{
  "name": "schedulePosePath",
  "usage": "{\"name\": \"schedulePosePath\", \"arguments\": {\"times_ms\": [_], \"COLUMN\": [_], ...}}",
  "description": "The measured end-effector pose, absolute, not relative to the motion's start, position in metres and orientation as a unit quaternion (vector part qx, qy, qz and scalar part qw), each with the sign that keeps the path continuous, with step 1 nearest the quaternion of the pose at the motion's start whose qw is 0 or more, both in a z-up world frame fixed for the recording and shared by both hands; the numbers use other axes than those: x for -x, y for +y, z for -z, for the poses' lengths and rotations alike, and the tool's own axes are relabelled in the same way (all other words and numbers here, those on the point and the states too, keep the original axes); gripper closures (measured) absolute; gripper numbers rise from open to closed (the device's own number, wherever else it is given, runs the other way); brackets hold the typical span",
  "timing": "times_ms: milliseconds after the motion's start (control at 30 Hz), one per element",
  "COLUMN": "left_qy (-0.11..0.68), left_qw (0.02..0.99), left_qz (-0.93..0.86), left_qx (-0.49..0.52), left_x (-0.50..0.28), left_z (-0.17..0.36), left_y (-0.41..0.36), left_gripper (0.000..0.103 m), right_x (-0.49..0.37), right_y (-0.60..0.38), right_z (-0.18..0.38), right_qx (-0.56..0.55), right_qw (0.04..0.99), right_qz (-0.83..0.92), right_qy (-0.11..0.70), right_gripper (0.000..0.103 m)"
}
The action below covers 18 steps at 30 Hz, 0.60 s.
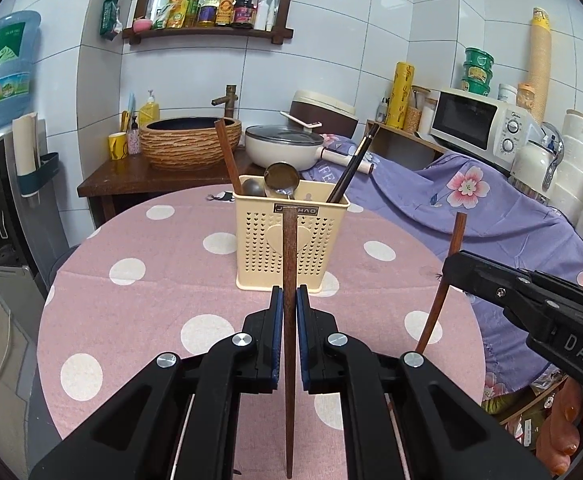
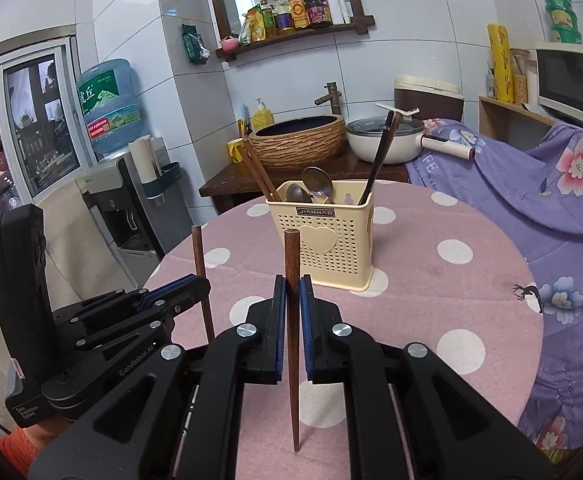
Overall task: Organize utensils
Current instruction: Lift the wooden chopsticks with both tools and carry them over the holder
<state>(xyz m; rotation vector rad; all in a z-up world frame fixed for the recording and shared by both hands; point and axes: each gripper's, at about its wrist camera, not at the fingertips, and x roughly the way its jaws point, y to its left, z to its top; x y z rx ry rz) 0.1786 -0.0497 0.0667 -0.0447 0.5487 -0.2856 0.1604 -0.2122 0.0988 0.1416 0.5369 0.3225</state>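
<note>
In the left wrist view my left gripper is shut on a brown wooden chopstick that stands upright between its blue pads. To its right, my right gripper clamps a second brown chopstick. The right wrist view shows that right gripper shut on its upright chopstick, with the left gripper and its chopstick at the left. Both hover over the pink dotted table, short of the cream perforated utensil holder. The holder has brown chopsticks, spoons and dark chopsticks inside.
Behind the table stands a wooden counter with a woven basin and a white lidded pot. A purple floral cloth covers furniture at the right, below a microwave. A water dispenser stands at the left.
</note>
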Motion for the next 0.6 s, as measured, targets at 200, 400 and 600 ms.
{"name": "schedulePosePath", "arguments": {"times_ms": [200,400,600], "left_qy": [0.26,0.254,0.247], "left_qw": [0.953,0.952,0.953], "left_qz": [0.151,0.167,0.175], "left_qx": [0.02,0.026,0.025], "left_x": [-0.19,-0.208,-0.231], "left_z": [-0.081,-0.103,-0.133], "left_y": [-0.05,-0.048,-0.047], "left_gripper": [0.096,0.096,0.096], "right_x": [-0.168,-0.185,-0.211], "right_y": [-0.21,-0.213,-0.217], "right_z": [-0.113,-0.132,-0.165], "right_qx": [-0.062,-0.063,-0.056], "right_qw": [0.955,0.958,0.961], "right_qz": [-0.153,-0.148,-0.144], "right_qy": [0.248,0.236,0.229], "right_gripper": [0.095,0.095,0.095]}}
